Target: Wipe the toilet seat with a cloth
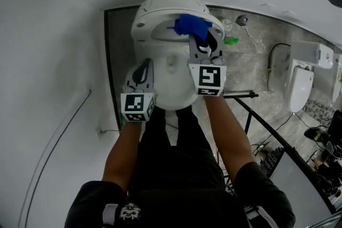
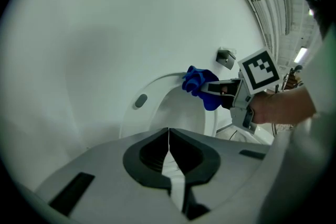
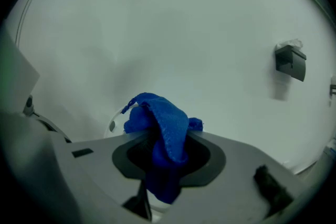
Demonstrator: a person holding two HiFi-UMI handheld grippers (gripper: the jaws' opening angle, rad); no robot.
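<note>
The white toilet stands against the wall straight ahead of me. Its seat ring, with a small grey bumper on it, appears tilted up at the back. My right gripper is shut on a bunched blue cloth over the right rear of the bowl. In the right gripper view the cloth drapes over and between the jaws of the right gripper. My left gripper hovers over the bowl's left side. Its jaws are shut with nothing between them. The left gripper view also shows the cloth.
A dark fixture hangs on the white wall to the right of the toilet. On the marble floor at the right are a green item, a second white toilet and a black metal frame. A thin cable runs along the left.
</note>
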